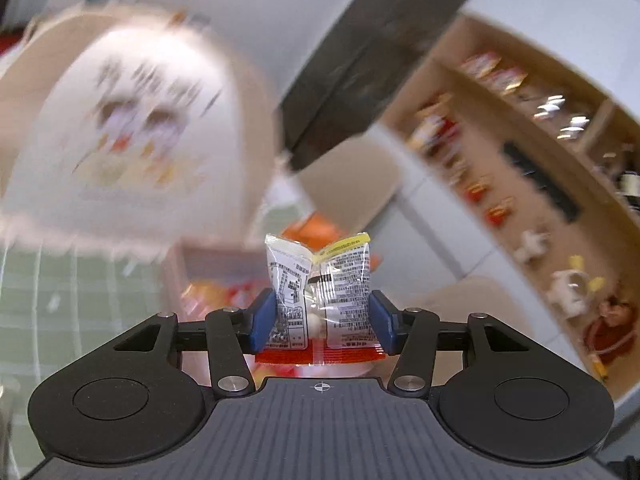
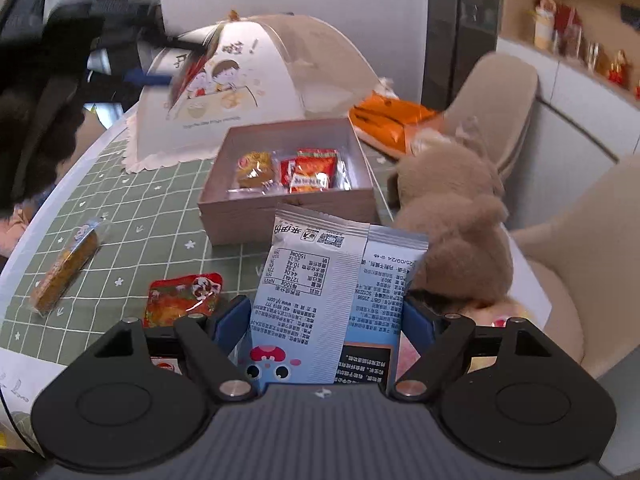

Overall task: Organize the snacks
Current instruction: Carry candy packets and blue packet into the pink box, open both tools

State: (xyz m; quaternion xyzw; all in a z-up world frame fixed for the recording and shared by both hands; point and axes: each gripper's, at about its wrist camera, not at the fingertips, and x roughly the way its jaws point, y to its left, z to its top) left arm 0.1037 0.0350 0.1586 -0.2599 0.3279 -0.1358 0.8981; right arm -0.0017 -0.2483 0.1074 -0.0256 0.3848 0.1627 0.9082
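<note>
Two grippers are working here, each clamped on one packet. The left gripper is squeezing a small clear snack packet with a red bottom seam and a yellow strip at its top, its blue pads pressing both sides; the packet is standing upright in the air, with the blurred box lying beyond and below it. The right gripper is pinching a pale blue snack pouch, printed back toward the camera, held upright just in front of the near wall of the open cardboard box. Inside that box roughly four wrapped snacks are lying: one golden round cake, two red packets overlapping, and a silvery wrapper at the right, though the exact count is hard to tell. On the green checked tablecloth, two loose items are waiting: a long brown bar in clear wrap near the table's left edge, and a red square packet just beside the right gripper's left finger. A domed food cover is standing behind the box, an orange bag is lying at the far right edge, and a plush toy is crowding the box's right side. Bare cloth is lying open left of the box.
</note>
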